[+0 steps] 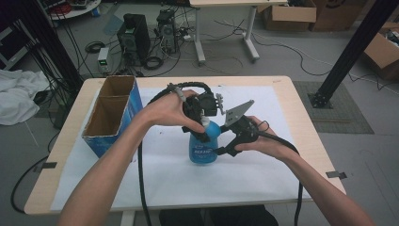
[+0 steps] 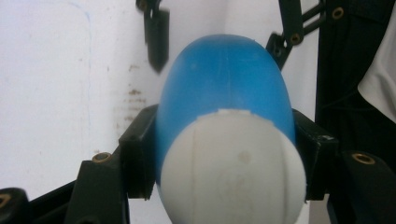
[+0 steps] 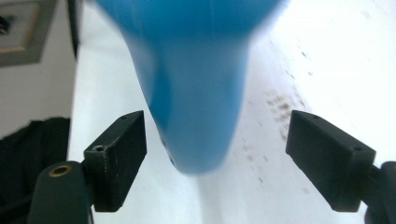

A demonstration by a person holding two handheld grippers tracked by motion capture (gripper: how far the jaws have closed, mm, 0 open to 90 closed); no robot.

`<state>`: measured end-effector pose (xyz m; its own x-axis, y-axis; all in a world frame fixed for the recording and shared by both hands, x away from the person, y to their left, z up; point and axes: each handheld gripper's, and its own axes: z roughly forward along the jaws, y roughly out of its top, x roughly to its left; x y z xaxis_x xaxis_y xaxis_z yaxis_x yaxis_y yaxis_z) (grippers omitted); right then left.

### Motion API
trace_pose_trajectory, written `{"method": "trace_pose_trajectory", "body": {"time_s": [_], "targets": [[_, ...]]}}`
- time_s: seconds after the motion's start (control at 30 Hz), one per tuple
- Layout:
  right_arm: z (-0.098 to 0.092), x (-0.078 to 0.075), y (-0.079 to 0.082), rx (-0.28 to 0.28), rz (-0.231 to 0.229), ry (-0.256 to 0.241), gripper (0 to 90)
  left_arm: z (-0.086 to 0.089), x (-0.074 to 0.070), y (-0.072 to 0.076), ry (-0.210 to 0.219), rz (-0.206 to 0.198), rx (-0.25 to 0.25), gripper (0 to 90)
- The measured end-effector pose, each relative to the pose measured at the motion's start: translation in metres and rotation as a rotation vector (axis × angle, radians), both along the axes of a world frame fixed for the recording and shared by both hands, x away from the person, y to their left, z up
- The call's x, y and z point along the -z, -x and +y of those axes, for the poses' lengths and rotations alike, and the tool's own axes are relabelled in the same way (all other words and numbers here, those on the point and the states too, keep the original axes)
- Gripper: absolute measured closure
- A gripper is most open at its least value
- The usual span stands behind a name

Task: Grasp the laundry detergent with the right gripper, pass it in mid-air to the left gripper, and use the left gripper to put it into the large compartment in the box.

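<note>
Two bare forearms came in from the near edge of the table (image 1: 301, 117), and each hand held one gripper. Near the middle of the table, on a white sheet (image 1: 263, 165), stood one blue bottle (image 1: 203, 143) with a white cap (image 2: 233, 168). In the left gripper view, the left gripper (image 1: 201, 123) had its two black jaws pressed tight against the sides of the bottle, right where the blue part met the white cap, so it had a firm hold on it. The right gripper (image 1: 225, 150) was just beside the lower part of the bottle, on the side toward the right edge of the table. In the right gripper view its jaws stood wide apart, one on each side of the blue body, and did not touch it. It held nothing. I think the step in hand was getting both grippers onto the bottle: the top was already held, and the body was not yet held. The next move would call for the right gripper to slide in a little and squeeze gently on the blue body, straight and even, so the bottle would not tip or slip. Near the left edge of the table stood one open blue cardboard box (image 1: 113, 115) with two spaces inside, and both looked empty. So I counted one bottle, one box, two grippers and one white sheet.
</note>
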<state>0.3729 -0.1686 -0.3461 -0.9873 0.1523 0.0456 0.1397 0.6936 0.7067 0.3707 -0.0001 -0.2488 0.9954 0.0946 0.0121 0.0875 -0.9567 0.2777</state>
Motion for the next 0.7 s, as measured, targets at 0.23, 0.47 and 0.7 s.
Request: {"method": "trace_pose_trajectory", "body": {"time_s": [0.23, 0.47, 0.7], "targets": [[-0.013, -0.008, -0.002, 0.046, -0.013, 0.060, 17.3, 0.009, -0.010, -0.004, -0.007, 0.010, -0.124, 37.9], [-0.038, -0.020, -0.011, 0.132, -0.037, 0.151, 18.0, 0.022, -0.041, -0.012, -0.016, -0.014, -0.315, 38.0], [-0.058, -0.023, -0.015, 0.195, -0.030, 0.177, 18.1, 0.040, -0.075, -0.019, -0.001, -0.010, -0.456, 38.0]]}}
